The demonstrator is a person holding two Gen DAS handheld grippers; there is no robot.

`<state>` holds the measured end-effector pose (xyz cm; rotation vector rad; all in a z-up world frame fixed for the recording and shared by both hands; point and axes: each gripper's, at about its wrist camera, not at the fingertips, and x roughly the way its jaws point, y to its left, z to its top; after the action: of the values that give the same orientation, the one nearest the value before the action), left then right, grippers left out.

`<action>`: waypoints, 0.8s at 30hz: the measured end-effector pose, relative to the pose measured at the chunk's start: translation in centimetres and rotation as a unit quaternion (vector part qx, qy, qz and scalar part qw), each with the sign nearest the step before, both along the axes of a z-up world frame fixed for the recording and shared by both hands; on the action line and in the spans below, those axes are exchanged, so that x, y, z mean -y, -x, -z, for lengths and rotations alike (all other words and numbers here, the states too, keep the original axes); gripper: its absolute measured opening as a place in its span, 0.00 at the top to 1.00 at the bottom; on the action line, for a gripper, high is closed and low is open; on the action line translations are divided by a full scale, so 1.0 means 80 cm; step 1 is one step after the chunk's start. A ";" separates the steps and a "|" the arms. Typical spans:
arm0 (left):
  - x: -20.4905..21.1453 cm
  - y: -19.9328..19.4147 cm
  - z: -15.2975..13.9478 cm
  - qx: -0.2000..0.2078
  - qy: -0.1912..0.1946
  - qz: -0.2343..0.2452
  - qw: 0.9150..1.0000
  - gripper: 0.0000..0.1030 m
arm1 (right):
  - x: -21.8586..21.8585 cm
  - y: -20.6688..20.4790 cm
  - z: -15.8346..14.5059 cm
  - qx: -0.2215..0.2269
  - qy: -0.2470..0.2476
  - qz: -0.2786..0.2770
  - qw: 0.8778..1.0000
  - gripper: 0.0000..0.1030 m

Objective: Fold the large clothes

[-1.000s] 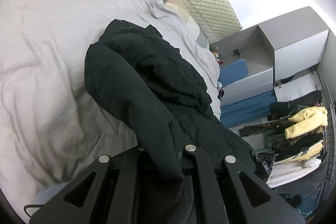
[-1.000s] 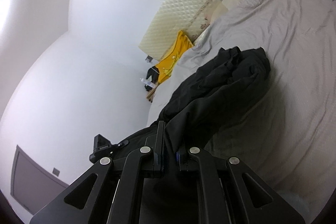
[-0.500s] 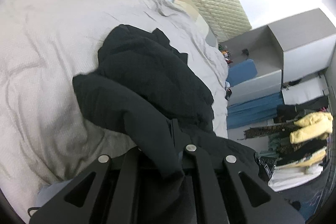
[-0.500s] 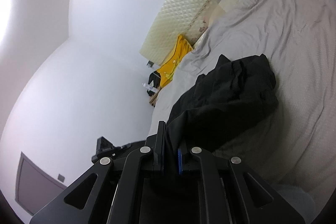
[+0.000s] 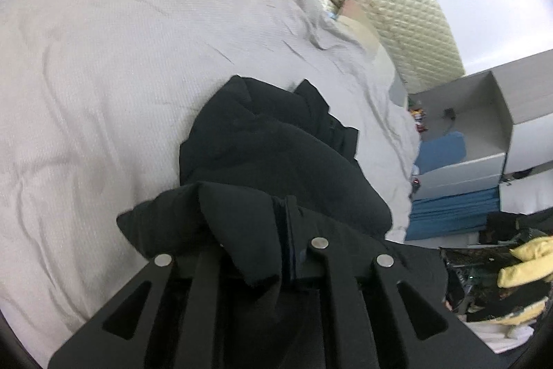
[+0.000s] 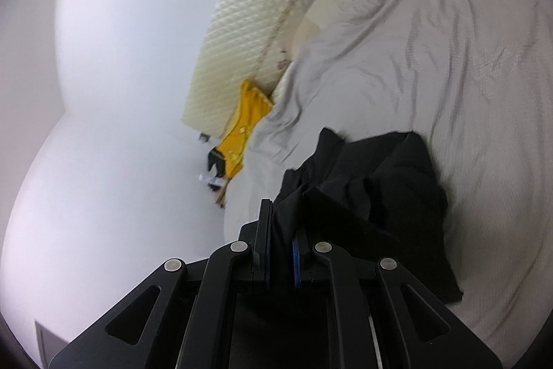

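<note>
- Two grippers share one black garment, heaped on the grey bed just ahead of both.
- Left gripper: jaws easing apart, a folded edge of cloth draped between them.
- Right gripper: jaws pinched on a thin edge of the same cloth.
- It looks soft, limp and fairly weighty, so it will likely sag and bunch; hems or corners are the best places to hold.

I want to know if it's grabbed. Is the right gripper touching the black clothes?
Touching. In the right wrist view, the black garment runs up between the right gripper fingers, pinched between the two pads.
</note>
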<state>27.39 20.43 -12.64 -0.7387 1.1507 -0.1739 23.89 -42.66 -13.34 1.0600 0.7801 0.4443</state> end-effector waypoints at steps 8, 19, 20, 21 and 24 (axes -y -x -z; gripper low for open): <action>0.000 -0.061 0.022 -0.027 -0.023 -0.010 0.999 0.86 | 0.010 -0.084 0.048 -0.057 -0.003 0.030 0.998 0.92; 0.006 -0.118 0.083 -0.076 -0.043 -0.005 0.996 0.82 | 0.002 -0.143 0.122 -0.113 0.012 0.025 0.993 0.92; 0.006 -0.121 0.087 -0.078 -0.042 -0.003 0.996 0.82 | 0.001 -0.148 0.129 -0.116 0.012 0.023 0.993 0.92; 0.005 -0.123 0.090 -0.080 -0.039 -0.001 0.996 0.81 | 0.000 -0.152 0.135 -0.118 0.009 0.021 0.993 0.92; 0.003 -0.131 0.092 -0.087 -0.025 -0.001 0.996 0.80 | 0.001 -0.162 0.145 -0.121 0.001 0.012 0.993 0.92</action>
<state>37.85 20.21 -20.00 -0.7217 1.3151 -0.0803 36.88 -42.72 -24.97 1.1333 0.9812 0.2973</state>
